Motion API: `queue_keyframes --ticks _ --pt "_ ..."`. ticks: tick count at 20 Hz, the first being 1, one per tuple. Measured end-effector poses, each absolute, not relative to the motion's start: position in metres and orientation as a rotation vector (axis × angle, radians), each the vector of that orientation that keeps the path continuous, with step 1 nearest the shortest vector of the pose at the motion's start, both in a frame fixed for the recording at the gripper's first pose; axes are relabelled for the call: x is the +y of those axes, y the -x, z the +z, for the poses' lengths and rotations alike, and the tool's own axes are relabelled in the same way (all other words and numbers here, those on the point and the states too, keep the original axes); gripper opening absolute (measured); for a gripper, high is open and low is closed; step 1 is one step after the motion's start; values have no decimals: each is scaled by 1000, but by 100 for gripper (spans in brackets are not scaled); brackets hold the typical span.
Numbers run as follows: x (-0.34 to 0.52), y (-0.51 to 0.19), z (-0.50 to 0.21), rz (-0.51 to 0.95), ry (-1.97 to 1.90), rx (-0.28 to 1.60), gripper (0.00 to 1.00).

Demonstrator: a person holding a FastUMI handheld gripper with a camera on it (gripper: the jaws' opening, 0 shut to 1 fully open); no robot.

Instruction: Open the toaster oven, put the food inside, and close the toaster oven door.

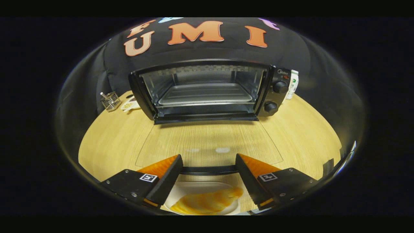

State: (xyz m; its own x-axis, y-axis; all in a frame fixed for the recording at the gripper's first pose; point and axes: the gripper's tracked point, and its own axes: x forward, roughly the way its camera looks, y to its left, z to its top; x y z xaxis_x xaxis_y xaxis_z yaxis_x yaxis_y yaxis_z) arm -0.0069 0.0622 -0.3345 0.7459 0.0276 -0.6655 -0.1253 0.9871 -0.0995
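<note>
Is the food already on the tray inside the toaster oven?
No, the food lies on a white plate between the open gripper's fingers, and the toaster oven's tray is bare.

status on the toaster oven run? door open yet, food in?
Done: the toaster oven door is folded down flat on the table, and the tray inside is bare. In hand: the gripper is open, its fingers apart above the food on its white plate, not gripping it. Left: grasp the food, put it inside, close the door.
</note>
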Motion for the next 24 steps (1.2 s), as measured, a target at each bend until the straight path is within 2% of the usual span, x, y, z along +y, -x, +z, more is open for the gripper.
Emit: queue_keyframes --ticks 10,15,24 --pt "63 21 -302 62 40 681 99" --pt "57 66 -290 -4 32 669 98" --pt "63 140 -327 -137 -23 752 98"
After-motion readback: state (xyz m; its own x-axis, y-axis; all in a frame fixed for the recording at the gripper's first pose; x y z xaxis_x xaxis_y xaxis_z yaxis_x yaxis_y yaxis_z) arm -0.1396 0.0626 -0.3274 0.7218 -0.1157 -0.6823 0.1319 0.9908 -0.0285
